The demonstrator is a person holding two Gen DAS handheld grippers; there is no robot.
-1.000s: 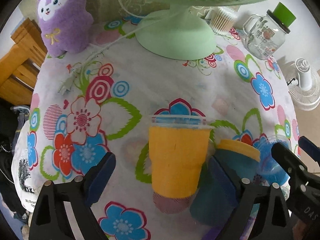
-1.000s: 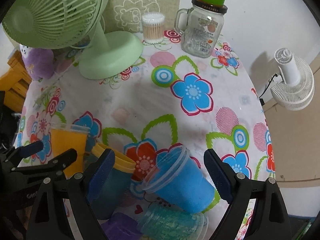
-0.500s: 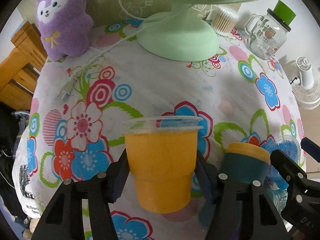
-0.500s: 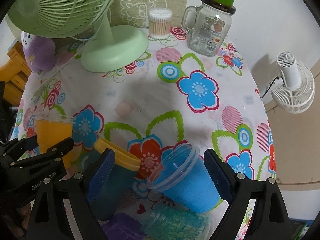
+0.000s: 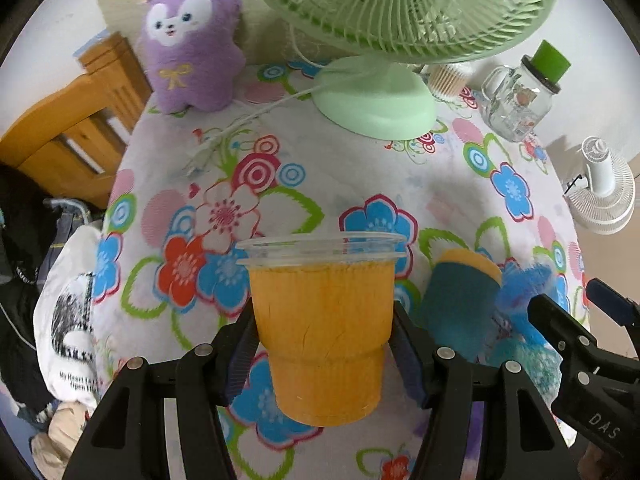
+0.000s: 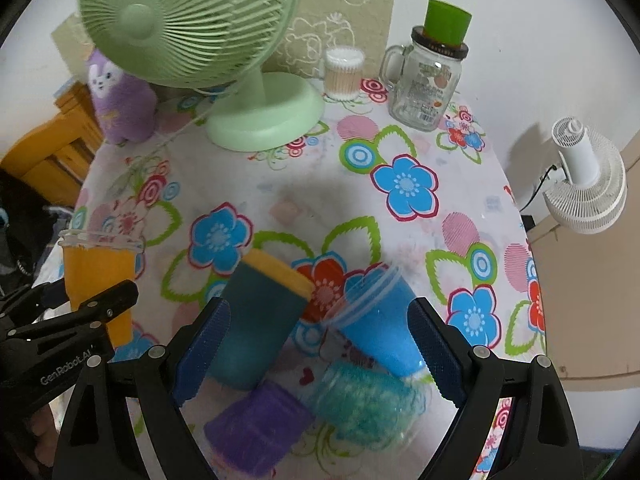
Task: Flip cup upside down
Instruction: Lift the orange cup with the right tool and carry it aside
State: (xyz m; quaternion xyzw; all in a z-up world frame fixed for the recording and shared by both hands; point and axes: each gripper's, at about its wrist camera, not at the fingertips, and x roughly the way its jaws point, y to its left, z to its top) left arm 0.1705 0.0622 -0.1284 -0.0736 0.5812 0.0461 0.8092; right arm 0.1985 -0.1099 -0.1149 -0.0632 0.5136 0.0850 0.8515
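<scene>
An orange cup (image 5: 322, 328) with a clear rim stands mouth up, held off the floral tablecloth (image 5: 360, 176) by my left gripper (image 5: 324, 344), which is shut on its sides. It also shows at the left of the right wrist view (image 6: 98, 280). My right gripper (image 6: 318, 344) is open and empty above a cluster of cups: a teal cup with a yellow rim (image 6: 256, 320), a blue cup (image 6: 380, 320) on its side, a purple cup (image 6: 256, 428) and a green one (image 6: 364, 404).
A green desk fan (image 5: 376, 100) stands at the back, with a purple plush toy (image 5: 188, 40) to its left. A glass jar with a green lid (image 6: 428, 76) and a cotton-swab tub (image 6: 344, 72) stand at the back right. A white fan (image 6: 584, 176) is off the table's right edge.
My left gripper closed on the orange cup and lifted it off the table, mouth up. My right gripper stayed open and rose slightly above the other cups.
</scene>
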